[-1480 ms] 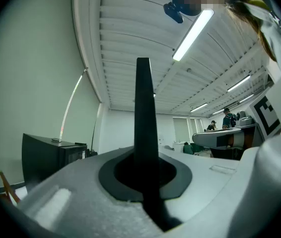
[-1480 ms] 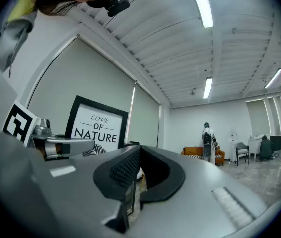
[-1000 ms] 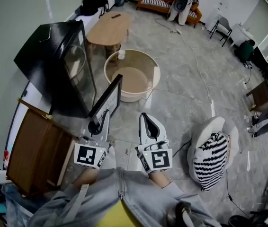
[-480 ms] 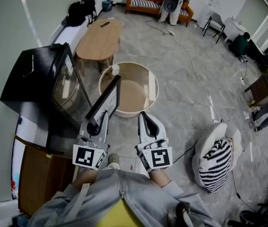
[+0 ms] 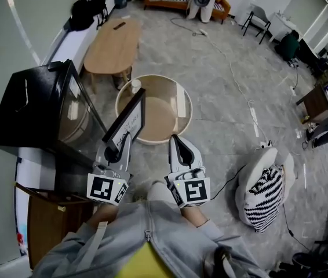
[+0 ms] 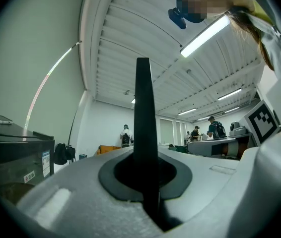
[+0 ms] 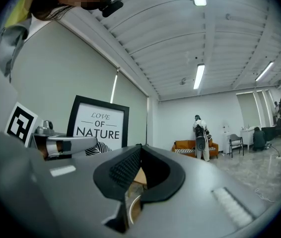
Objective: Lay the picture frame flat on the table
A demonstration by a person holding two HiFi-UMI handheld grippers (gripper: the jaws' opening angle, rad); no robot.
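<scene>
One frame (image 5: 127, 121) stands upright in the air, its lower edge clamped in your left gripper (image 5: 116, 150), near the round table (image 5: 167, 112). Your right gripper (image 5: 177, 145) hangs just beside the left one, its jaws pressed together on nothing

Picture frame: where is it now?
Head view, centre-left: the picture frame is held upright in the left gripper, overlapping the left rim of the round table.
</scene>
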